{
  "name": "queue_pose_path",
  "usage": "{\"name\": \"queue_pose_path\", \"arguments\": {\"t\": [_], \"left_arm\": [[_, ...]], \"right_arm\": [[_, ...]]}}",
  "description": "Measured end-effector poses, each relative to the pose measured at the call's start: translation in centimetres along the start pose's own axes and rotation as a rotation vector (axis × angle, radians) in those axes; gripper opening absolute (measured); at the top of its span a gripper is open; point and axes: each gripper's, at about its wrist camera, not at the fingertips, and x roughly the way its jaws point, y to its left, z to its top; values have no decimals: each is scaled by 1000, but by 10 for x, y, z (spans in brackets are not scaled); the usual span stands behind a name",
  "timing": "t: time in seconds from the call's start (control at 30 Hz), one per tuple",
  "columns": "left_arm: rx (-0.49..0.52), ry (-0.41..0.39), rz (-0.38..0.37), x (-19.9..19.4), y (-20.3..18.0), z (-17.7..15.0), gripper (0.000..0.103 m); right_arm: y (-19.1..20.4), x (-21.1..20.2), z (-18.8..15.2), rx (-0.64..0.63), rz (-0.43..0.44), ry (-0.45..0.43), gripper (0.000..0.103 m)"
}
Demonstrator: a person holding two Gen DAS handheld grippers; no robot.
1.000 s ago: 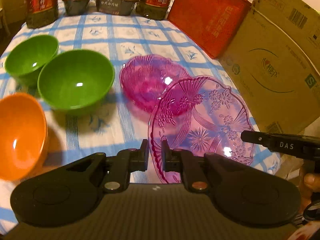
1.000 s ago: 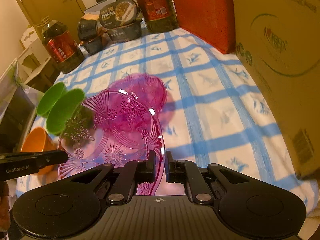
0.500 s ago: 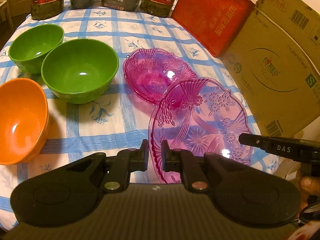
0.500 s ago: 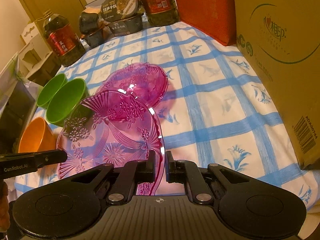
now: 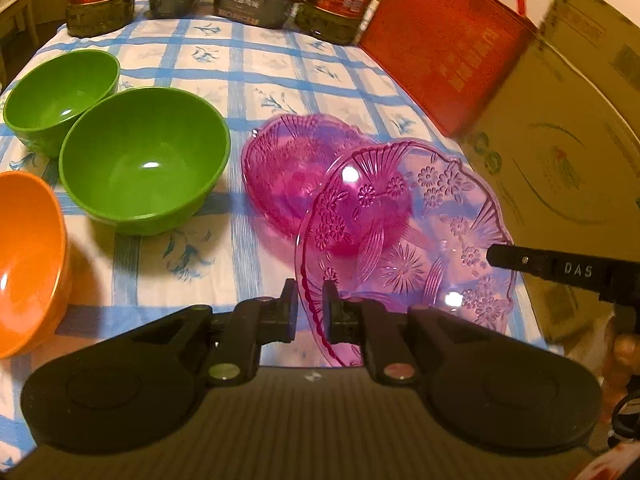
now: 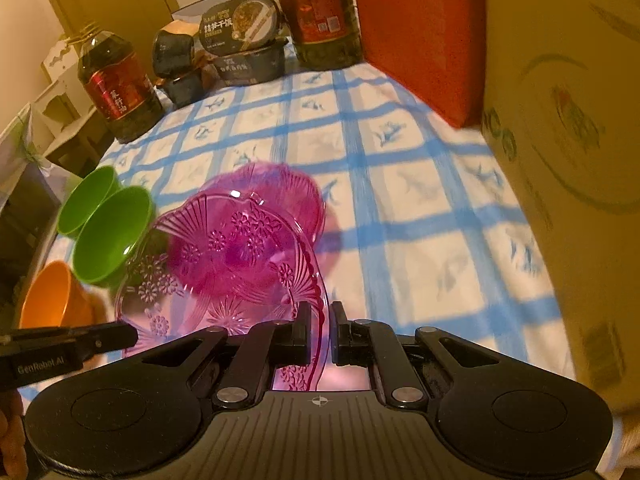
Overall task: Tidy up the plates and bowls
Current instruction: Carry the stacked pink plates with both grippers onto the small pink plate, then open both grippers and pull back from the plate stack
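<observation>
A clear pink glass plate [image 5: 424,232] with a flower pattern hangs tilted above the checked tablecloth. My left gripper [image 5: 310,300] is shut on its left rim, and my right gripper [image 6: 321,322] is shut on the right rim of the same plate [image 6: 208,280]. Just beyond and partly under it sits a second pink glass dish [image 5: 296,164] [image 6: 280,196] on the cloth. To the left stand a large green bowl [image 5: 144,160], a smaller green bowl [image 5: 60,96] behind it, and an orange bowl [image 5: 24,256] nearest me.
A cardboard box [image 5: 568,152] and a red bag [image 5: 444,48] wall off the right side. Oil bottles [image 6: 116,84] and food tubs [image 6: 244,44] line the far end. The right gripper's finger [image 5: 560,268] crosses the left wrist view. Bare cloth [image 6: 420,208] lies between plate and box.
Both grippers have carried the pink plate forward and leftward, so it now overlaps more of the second pink dish. Both grips are unchanged.
</observation>
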Motion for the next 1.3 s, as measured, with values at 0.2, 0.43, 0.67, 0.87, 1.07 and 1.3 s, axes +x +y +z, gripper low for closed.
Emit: {"name": "queue_pose_path", "arguments": {"t": [0.2, 0.43, 0.67, 0.87, 1.07, 1.3], "left_arm": [[-72, -15, 18, 24, 2, 20, 10], [-129, -30, 40, 45, 8, 41, 10], [-158, -27, 57, 60, 15, 48, 11], [-161, -20, 66, 66, 18, 47, 11], [-160, -26, 72, 67, 17, 47, 11], [-165, -49, 78, 64, 14, 42, 33]], "right_arm": [[-4, 30, 45, -62, 10, 2, 9], [2, 70, 88, -122, 5, 15, 11], [4, 107, 104, -151, 12, 37, 13], [3, 121, 103, -160, 10, 40, 14], [6, 126, 103, -181, 11, 29, 15], [5, 129, 105, -153, 59, -21, 46]]}}
